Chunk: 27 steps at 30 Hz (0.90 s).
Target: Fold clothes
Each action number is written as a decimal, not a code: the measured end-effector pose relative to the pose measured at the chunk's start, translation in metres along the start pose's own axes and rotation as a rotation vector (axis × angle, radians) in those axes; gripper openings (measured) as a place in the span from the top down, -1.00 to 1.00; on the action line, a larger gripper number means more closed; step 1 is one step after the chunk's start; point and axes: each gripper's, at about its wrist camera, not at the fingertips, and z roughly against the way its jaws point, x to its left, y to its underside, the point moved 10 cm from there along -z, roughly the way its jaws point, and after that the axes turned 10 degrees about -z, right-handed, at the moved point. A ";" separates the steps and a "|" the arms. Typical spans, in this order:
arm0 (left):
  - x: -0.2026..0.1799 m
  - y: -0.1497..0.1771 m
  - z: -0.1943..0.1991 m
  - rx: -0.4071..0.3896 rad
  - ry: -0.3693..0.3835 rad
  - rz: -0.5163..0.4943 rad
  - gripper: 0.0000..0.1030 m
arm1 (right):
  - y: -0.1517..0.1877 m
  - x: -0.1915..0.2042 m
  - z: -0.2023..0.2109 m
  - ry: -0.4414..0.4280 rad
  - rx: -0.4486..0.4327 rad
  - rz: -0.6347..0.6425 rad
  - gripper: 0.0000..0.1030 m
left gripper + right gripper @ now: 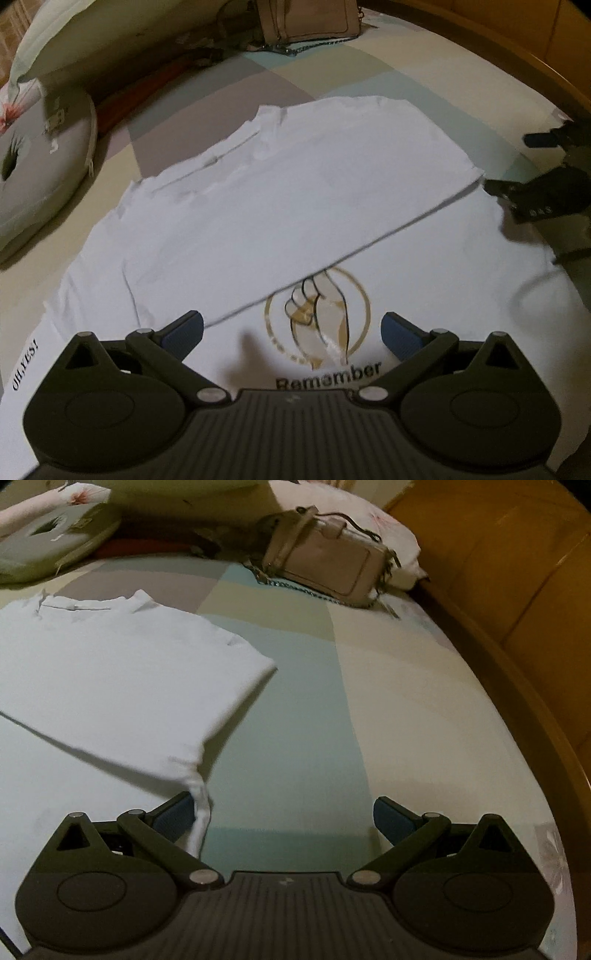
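A white T-shirt (295, 192) lies spread on the bed, with a gold fist print (321, 317) and the word "Remember" facing up. One side is folded over the body, and its edge runs diagonally across the print. My left gripper (291, 325) hovers open above the print, holding nothing. My right gripper (511, 162) is at the shirt's right edge, open. In the right wrist view the right gripper (284, 805) is open, and the folded corner of the T-shirt (110, 672) droops against its left finger (177, 812).
A beige handbag (328, 565) with a chain strap lies at the bed's far end beside a pillow (388, 535). A round grey cushion (40, 155) is at the left. A wooden bed frame (517, 609) borders the right. The patchwork sheet (314, 720) is bare to the shirt's right.
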 end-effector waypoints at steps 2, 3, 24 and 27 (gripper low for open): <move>0.003 -0.003 -0.002 0.002 -0.017 -0.001 -0.98 | -0.007 0.004 0.011 -0.011 -0.018 0.005 -1.00; 0.005 -0.005 -0.003 0.005 -0.029 0.001 -0.98 | -0.013 0.010 0.018 -0.052 -0.046 0.007 -1.00; 0.053 0.045 -0.005 -0.008 -0.140 0.377 -0.98 | -0.030 0.070 0.023 -0.472 0.094 0.054 -1.00; 0.052 0.057 -0.015 -0.018 -0.116 0.428 -0.98 | -0.027 0.089 0.029 -0.499 0.120 0.102 -1.00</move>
